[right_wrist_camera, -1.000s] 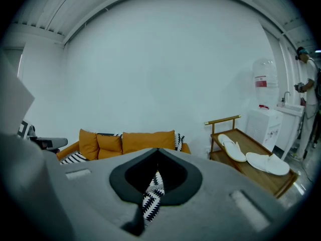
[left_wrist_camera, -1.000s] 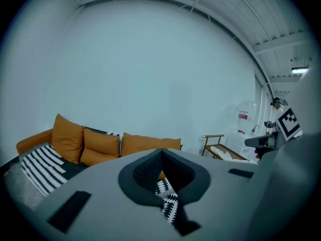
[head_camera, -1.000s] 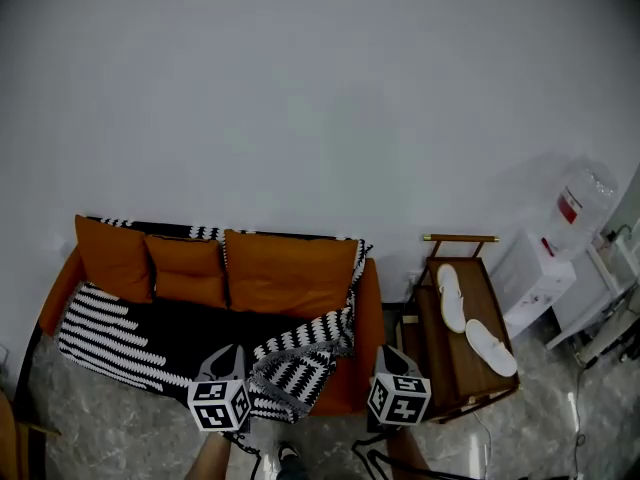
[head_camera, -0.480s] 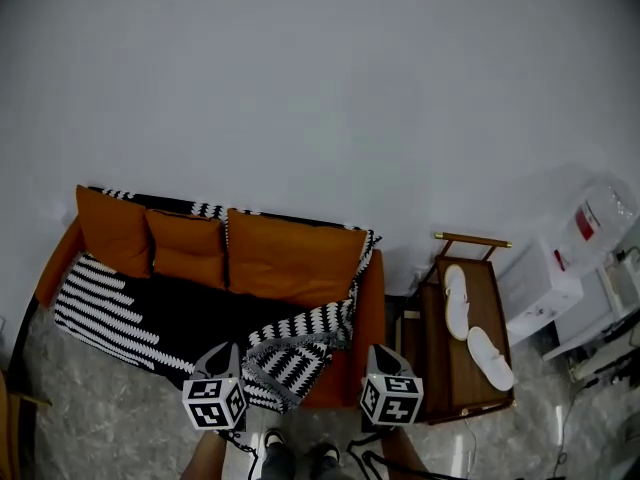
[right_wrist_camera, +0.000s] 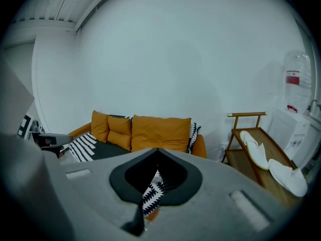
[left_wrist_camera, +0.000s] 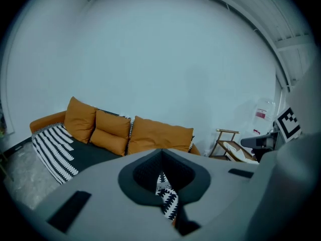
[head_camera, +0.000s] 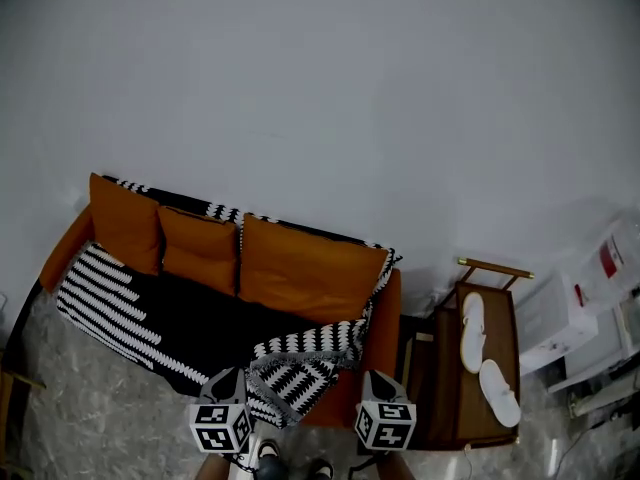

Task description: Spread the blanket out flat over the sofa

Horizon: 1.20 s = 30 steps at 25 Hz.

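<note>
An orange sofa (head_camera: 386,313) stands against the white wall with three orange back cushions (head_camera: 300,268). A black-and-white patterned blanket (head_camera: 175,323) covers the seat and hangs over the front. Its right corner (head_camera: 300,363) is folded back in a bunched flap near the right armrest. My left gripper (head_camera: 232,376) and right gripper (head_camera: 372,376) hover in front of the sofa, short of the blanket, both shut and empty. In the left gripper view the shut left gripper (left_wrist_camera: 161,151) points at the flap (left_wrist_camera: 168,200). The right gripper (right_wrist_camera: 158,150) does the same in its view.
A wooden rack (head_camera: 445,368) with two white slippers (head_camera: 487,368) stands right of the sofa. Beyond it are a white cabinet (head_camera: 550,318) and a water dispenser (head_camera: 605,263). The person's shoes (head_camera: 268,452) stand on the marble floor between the grippers.
Both grippers have sunk toward the bottom edge of the head view and stayed shut. The head view has shifted, so the sofa sits further right. The blanket has not moved.
</note>
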### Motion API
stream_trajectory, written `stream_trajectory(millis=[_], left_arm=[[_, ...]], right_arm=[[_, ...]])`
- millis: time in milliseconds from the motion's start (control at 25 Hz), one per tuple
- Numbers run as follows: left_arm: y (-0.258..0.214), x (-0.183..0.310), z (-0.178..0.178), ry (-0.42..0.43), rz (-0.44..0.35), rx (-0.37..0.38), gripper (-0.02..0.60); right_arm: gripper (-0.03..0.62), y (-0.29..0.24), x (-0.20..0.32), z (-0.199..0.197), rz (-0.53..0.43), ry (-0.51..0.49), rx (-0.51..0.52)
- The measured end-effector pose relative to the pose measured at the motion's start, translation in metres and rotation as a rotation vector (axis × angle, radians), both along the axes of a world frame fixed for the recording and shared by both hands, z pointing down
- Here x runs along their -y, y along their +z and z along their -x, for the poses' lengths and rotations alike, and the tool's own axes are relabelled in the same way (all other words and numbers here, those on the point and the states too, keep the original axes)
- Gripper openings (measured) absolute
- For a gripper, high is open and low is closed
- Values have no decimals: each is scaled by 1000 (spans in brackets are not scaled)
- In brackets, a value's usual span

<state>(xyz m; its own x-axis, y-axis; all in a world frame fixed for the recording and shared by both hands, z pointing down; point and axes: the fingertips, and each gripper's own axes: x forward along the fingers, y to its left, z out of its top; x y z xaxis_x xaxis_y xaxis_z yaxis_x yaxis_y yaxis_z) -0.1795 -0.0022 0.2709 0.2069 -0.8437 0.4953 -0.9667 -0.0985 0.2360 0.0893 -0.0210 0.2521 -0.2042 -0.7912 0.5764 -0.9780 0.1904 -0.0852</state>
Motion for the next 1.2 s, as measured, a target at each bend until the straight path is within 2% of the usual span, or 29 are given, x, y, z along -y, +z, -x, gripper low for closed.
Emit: stream_trajectory(millis=[240, 560, 1200], left_arm=[[44, -1, 5, -19, 56, -6, 3], [127, -1, 8, -36, 127, -22, 5], [284, -3, -14, -29, 218, -59, 5]], right_arm=[[5, 36, 11, 12, 32, -22, 6], [5, 111, 12, 19, 101, 5, 36], [5, 263, 4, 10, 217, 29, 37]])
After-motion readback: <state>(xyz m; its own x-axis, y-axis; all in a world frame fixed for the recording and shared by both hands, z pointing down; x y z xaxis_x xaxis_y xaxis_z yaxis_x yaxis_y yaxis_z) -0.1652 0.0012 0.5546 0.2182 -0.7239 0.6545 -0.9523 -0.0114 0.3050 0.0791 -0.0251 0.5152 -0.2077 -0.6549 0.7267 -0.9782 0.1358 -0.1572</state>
